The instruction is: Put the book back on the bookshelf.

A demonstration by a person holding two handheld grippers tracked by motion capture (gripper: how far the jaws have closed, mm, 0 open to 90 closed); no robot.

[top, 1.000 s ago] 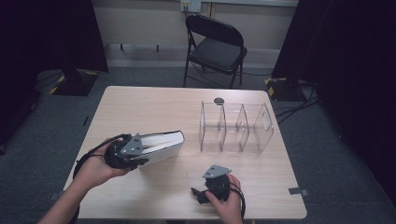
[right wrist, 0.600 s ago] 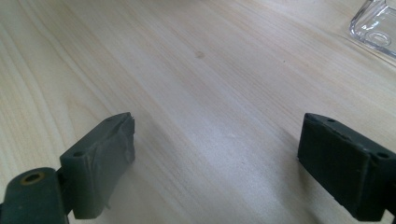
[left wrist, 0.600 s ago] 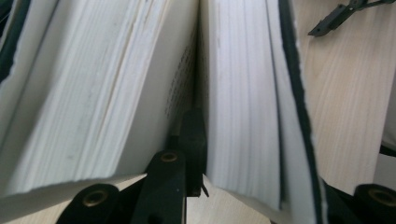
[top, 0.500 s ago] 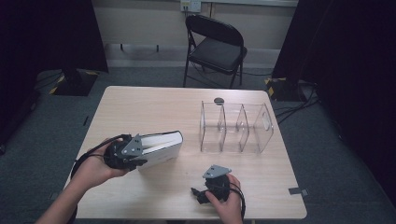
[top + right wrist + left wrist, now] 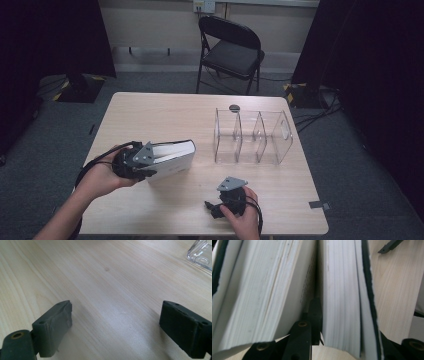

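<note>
I count one thick book [image 5: 172, 157] in my left gripper [image 5: 134, 161]. One clear divider rack [image 5: 252, 137] with three compartments sits beyond my right gripper [image 5: 215, 207]. One black disc [image 5: 234, 107] lies behind the rack. One folding chair [image 5: 231, 50], one table [image 5: 150, 115], two grippers.

Dim overhead light is leaving the room's edges falling into near-black while the pale table [image 5: 165, 115] is catching a soft even glow, and the book's pages [image 5: 269, 290] are blurring at close range (the wood grain is staying sharper).
</note>
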